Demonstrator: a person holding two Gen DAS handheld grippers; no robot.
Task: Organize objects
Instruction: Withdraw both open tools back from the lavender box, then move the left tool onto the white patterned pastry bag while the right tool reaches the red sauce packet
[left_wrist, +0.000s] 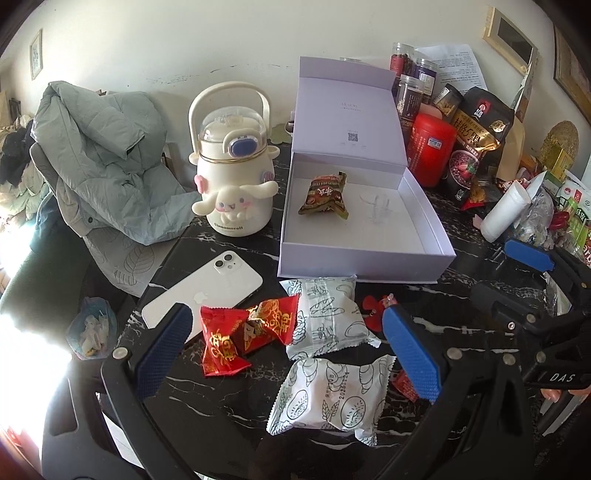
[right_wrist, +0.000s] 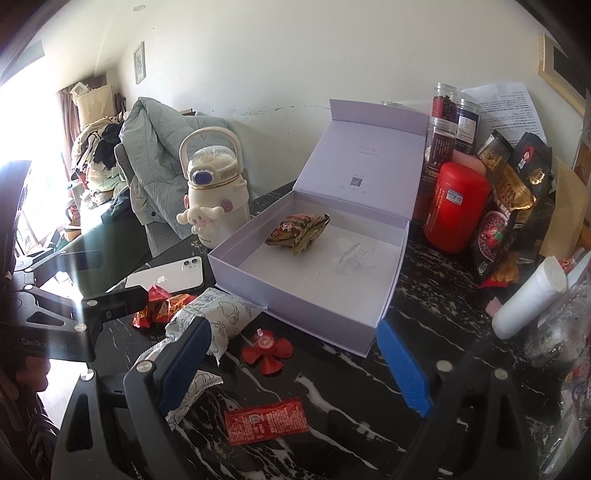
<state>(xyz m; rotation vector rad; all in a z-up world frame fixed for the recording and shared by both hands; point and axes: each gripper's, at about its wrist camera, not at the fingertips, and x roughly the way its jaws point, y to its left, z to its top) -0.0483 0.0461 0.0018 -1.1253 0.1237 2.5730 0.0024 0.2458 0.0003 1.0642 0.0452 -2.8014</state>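
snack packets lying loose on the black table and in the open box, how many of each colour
White printed packets: 2, one nearer the box and one nearer the camera
Red and gold packets: 2, one and the other
Flat red sachet: 1
Brown and green packet in the lavender box: 1
Total: 6

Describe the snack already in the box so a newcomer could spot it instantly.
Find the open lilac box in the middle of the black marble table, its lid standing up behind it. On its white floor lies one crumpled snack packet, green and brown with a red label. It is the only wrapped snack inside; the red candies and white pastry packs all lie outside, in front.
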